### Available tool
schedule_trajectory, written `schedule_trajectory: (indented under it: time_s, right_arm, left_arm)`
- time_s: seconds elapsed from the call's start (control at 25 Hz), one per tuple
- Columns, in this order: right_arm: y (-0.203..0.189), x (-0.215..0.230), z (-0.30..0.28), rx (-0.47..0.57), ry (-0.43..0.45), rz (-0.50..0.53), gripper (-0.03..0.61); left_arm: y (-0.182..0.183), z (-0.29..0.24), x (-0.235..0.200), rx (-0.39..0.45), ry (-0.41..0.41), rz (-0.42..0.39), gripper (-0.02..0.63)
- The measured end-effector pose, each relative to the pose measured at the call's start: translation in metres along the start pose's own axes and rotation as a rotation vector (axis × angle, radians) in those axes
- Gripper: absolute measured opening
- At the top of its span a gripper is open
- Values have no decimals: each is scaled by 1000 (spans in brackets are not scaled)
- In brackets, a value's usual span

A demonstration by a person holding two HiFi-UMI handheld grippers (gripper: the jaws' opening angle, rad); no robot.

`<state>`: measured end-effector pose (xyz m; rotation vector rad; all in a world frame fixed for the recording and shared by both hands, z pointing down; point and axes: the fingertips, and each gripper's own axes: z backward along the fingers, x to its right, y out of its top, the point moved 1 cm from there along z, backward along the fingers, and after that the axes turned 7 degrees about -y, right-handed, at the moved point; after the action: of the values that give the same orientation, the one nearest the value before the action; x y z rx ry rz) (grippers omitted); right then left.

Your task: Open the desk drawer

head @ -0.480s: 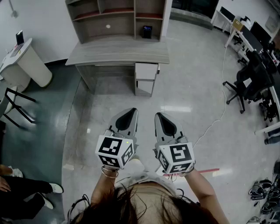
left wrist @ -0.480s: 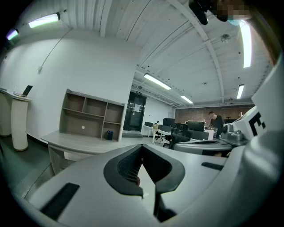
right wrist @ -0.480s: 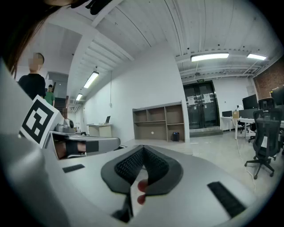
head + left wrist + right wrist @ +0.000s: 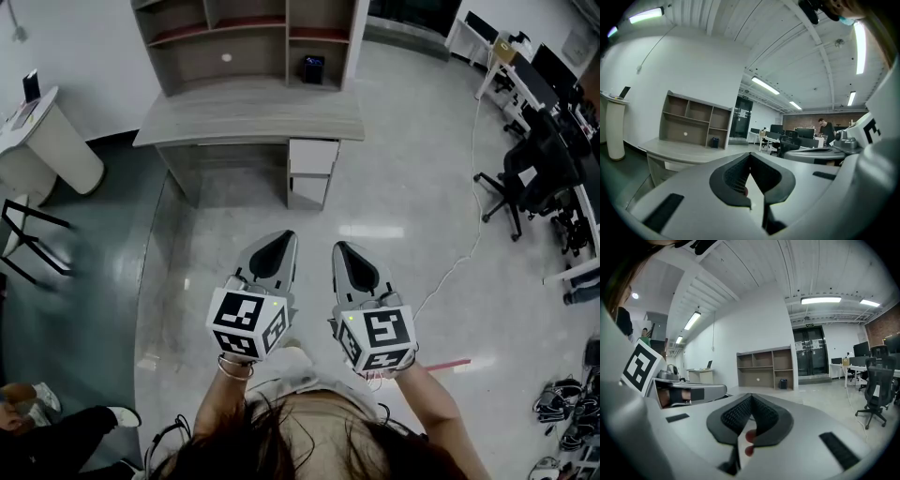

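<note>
We hold left tongs (image 4: 283,238) and right tongs (image 4: 339,247) side by side, both closed and empty, desk (image 4: 248,114) well ahead of them, drawer (image 4: 313,156) under it, shut, straight ahead of both tips, shelf unit (image 4: 248,42) beyond.

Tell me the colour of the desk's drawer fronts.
The drawer fronts are white; clearest in the head view.

Desk (image 4: 248,112): grey top, at the far side of the floor, well apart from both grippers.
Drawer (image 4: 313,157): white front, under the desk's right end.
Shelf unit (image 4: 246,42): stands on the desk's rear edge.
Left gripper (image 4: 281,236): jaws together, nothing held, pointing toward the desk.
Right gripper (image 4: 343,247): just beside the left, jaws together, nothing held.
Office chair (image 4: 511,187): black, at right.
</note>
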<state>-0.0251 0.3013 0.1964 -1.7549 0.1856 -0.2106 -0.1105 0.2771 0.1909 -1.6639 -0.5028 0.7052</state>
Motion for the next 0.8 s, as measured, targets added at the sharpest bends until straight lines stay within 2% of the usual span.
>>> schedule_trajectory:
  time_s: [0.2, 0.44, 0.8]
  right_arm:
    - [0, -6, -15, 3, -23, 2, 18]
    - [-3, -9, -29, -36, -4, -65, 18]
    - [0, -6, -52, -33, 2, -74, 18]
  left_arm:
    - [-4, -2, -20, -6, -2, 12, 5]
    - [-3, -6, -36, -18, -2, 23, 5]
    - [-2, -17, -55, -27, 10, 35, 5]
